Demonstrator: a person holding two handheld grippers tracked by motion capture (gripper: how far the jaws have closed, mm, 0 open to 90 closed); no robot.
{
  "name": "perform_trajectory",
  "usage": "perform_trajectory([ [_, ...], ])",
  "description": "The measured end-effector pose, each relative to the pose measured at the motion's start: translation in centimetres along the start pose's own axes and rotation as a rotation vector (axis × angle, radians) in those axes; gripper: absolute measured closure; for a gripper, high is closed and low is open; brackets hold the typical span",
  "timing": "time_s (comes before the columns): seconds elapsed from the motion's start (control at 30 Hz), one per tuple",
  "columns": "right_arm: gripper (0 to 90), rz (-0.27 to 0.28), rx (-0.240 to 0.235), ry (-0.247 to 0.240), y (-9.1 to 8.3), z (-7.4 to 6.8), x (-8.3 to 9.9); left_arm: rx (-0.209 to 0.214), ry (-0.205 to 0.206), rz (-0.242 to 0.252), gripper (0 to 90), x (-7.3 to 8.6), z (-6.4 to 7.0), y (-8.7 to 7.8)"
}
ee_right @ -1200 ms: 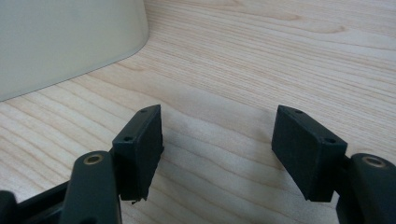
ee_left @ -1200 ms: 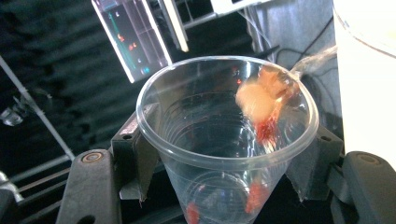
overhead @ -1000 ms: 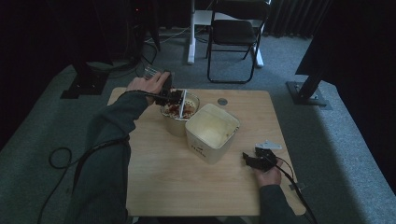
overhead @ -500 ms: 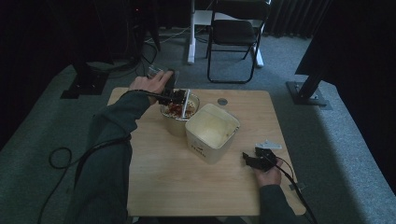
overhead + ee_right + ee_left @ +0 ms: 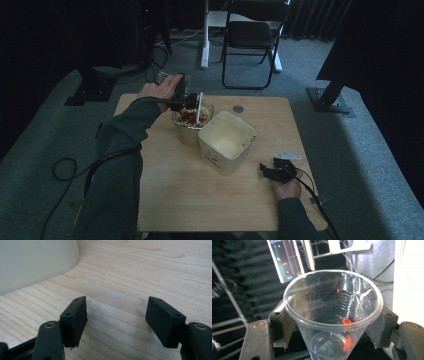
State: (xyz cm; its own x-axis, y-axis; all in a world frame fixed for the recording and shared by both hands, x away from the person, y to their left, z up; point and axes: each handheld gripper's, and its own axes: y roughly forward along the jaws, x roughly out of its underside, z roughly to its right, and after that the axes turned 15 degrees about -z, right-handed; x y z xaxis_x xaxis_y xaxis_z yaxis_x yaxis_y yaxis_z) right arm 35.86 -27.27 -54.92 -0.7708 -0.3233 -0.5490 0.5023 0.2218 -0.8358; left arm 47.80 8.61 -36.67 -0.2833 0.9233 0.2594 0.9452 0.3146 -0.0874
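clear cup (image 5: 333, 315) | clenched in left hand-held gripper (image 5: 187, 100) over bowl (image 5: 192, 120); cream tub (image 5: 227, 141) beside | right hand-held gripper (image 5: 116, 322) released

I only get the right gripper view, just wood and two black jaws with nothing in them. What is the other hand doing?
Observer: The left gripper is shut on a clear plastic cup.
Operator: Is anything in the cup?
Observer: It is nearly empty; a few red bits cling inside.
Operator: Where is it holding the cup?
Observer: On its side over a bowl of red food, at the table's far side.
Operator: What is the pale thing near me?
Observer: An open cream tub, standing against that bowl.
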Motion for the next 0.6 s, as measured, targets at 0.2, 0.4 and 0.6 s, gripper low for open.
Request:
perform_trajectory([
  [0.2,33.1,0.001,0.001,0.000,0.0,0.0,0.0,0.168,-0.211,0.034,31.1,0.9,-2.0,-0.2],
  [0.4,33.1,0.000,0.001,0.000,0.0,0.0,0.0,0.376,-0.467,0.120,30.9,2.1,-3.4,0.1],
  [0.6,33.1,0.000,0.001,0.000,0.0,0.0,0.0,0.531,-0.653,0.204,30.7,3.5,-4.0,0.4],
])
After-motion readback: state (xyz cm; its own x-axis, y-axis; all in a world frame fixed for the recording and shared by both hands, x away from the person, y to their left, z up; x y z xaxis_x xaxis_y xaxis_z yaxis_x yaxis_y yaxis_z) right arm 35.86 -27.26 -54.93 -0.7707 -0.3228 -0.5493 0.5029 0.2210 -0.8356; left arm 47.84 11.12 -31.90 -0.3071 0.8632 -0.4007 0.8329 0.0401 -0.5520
